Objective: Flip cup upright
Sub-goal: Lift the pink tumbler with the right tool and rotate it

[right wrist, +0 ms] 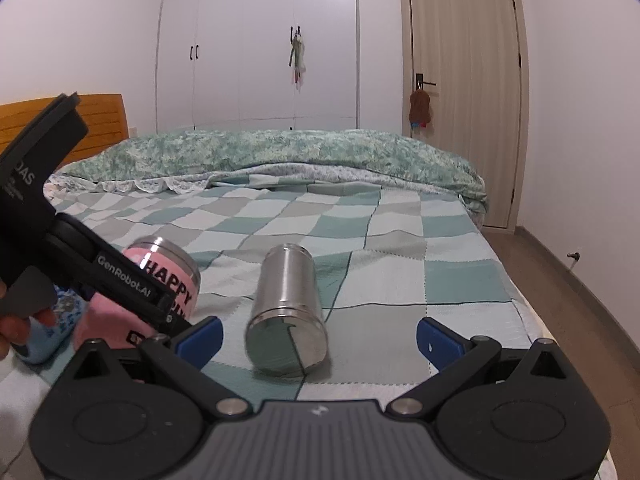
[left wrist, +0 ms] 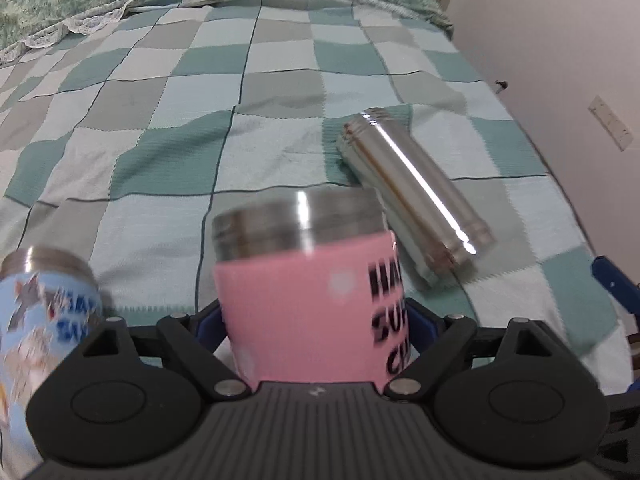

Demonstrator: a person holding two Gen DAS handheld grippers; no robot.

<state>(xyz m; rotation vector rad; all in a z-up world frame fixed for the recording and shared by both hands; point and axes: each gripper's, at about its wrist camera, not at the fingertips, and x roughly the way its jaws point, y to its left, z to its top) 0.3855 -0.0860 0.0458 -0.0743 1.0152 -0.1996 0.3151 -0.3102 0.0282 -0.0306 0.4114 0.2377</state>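
A pink cup (left wrist: 308, 292) with black lettering and a steel rim sits between my left gripper's (left wrist: 314, 320) blue fingers, which are shut on its body; it is tilted, rim pointing away. It also shows in the right wrist view (right wrist: 160, 280) with the left gripper (right wrist: 120, 280) clamped on it. A plain steel cup (right wrist: 286, 312) lies on its side on the checked blanket, base toward the right camera; it shows in the left wrist view (left wrist: 416, 196) too. My right gripper (right wrist: 320, 338) is open and empty, its fingers either side of the steel cup's near end, apart from it.
A light blue cartoon cup (left wrist: 40, 340) is at the left, also low left in the right wrist view (right wrist: 48, 328). The checked blanket (right wrist: 380, 248) covers the bed, a green quilt (right wrist: 280, 156) bunched at the far end. A wall lies to the bed's right.
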